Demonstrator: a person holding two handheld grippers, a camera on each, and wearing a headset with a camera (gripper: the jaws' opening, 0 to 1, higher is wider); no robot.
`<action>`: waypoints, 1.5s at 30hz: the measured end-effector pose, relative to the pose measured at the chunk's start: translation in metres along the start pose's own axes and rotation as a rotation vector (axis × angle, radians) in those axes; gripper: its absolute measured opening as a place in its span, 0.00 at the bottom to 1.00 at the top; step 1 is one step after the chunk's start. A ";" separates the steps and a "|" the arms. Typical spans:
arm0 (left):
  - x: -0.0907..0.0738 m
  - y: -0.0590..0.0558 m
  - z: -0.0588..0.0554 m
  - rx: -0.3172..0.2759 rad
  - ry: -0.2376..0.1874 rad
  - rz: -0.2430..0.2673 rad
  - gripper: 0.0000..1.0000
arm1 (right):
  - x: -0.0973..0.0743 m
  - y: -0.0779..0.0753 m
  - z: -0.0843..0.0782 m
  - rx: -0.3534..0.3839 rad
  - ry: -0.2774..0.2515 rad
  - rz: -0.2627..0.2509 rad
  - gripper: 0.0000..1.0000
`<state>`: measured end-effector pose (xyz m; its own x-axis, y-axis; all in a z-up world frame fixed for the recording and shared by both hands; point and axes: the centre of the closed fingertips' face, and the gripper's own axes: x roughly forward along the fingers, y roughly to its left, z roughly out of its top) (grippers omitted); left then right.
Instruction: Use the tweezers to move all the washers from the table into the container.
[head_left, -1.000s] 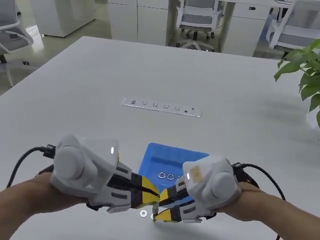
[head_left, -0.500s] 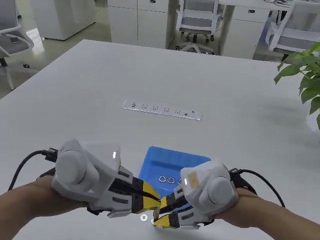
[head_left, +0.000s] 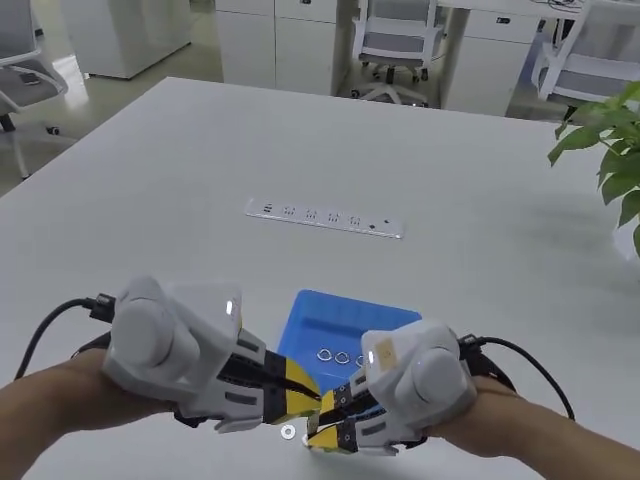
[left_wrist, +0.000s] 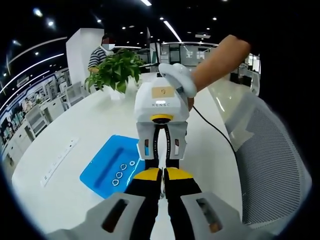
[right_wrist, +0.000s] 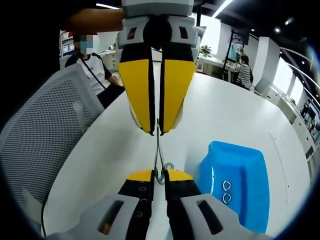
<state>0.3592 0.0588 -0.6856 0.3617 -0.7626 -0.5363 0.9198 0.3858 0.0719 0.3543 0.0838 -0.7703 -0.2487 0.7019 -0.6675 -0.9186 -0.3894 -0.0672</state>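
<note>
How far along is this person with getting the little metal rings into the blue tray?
Partly done. A few washers already lie in the blue container. In hand: the left tool and the right tool are both closed on the tweezers, tip to tip. Left to do: at least one loose washer lies on the table just below the tools.
</note>
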 end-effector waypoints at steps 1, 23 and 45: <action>0.000 0.000 0.000 -0.001 -0.002 0.000 0.08 | 0.000 0.000 0.000 0.001 0.001 -0.003 0.09; -0.019 0.009 -0.010 -0.155 -0.063 0.119 0.64 | -0.028 -0.003 0.022 -0.010 -0.027 -0.045 0.09; -0.039 0.013 -0.023 -0.245 -0.104 0.205 0.94 | -0.064 -0.022 0.046 -0.009 -0.079 -0.100 0.09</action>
<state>0.3536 0.1058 -0.6831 0.5602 -0.7003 -0.4423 0.7673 0.6400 -0.0415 0.3760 0.0753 -0.6922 -0.1801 0.7822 -0.5964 -0.9374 -0.3202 -0.1370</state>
